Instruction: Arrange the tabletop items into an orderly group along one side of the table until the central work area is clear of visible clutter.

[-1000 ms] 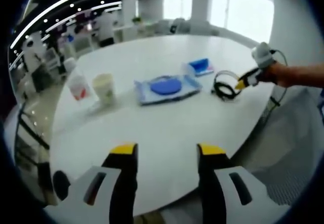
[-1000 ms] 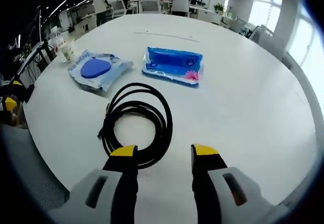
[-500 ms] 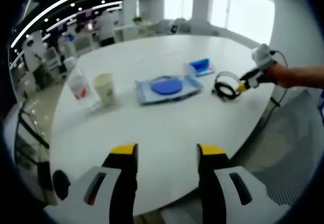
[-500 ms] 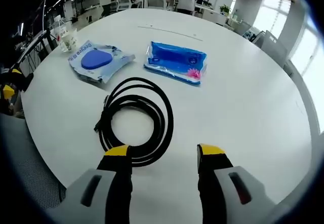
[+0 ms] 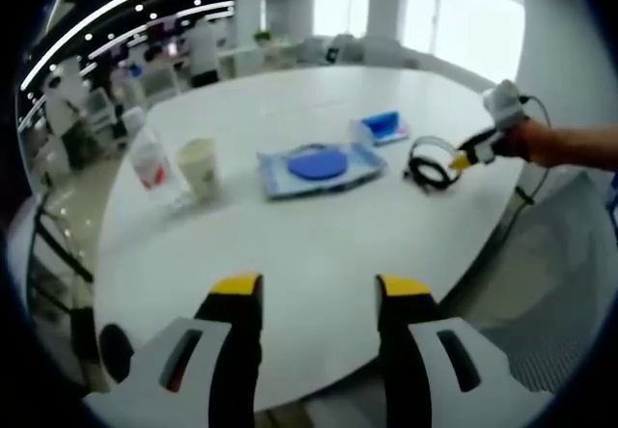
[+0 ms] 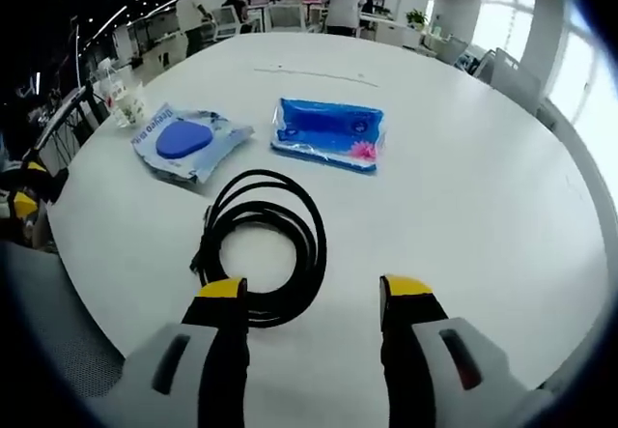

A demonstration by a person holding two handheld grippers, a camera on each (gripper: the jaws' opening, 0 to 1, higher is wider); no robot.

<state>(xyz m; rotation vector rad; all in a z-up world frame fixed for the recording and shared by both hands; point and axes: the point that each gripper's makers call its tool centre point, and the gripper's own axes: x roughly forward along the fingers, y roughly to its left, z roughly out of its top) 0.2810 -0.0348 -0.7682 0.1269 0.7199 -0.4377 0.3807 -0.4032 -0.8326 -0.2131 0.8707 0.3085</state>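
On the round white desk (image 5: 319, 244), seen in the left gripper view, a clear plastic cup with red print (image 5: 150, 165) stands at the far left with a cream paper cup (image 5: 199, 165) just beside it; what either holds cannot be told. Right of them lies a clear packet holding a blue disc (image 5: 319, 167), then a blue pouch (image 5: 381, 127), then the coiled black cable (image 5: 430, 165) near the desk edge. The left gripper (image 5: 319, 288) hovers over the near desk, jaws spread with nothing between, all items well ahead. The right gripper (image 5: 468, 153) reaches the cable's right side.

In the right gripper view, the right gripper (image 6: 314, 291) is spread, its left jaw over the cable's (image 6: 261, 244) near loop. Beyond lie the disc packet (image 6: 188, 143) and blue pouch (image 6: 328, 130).
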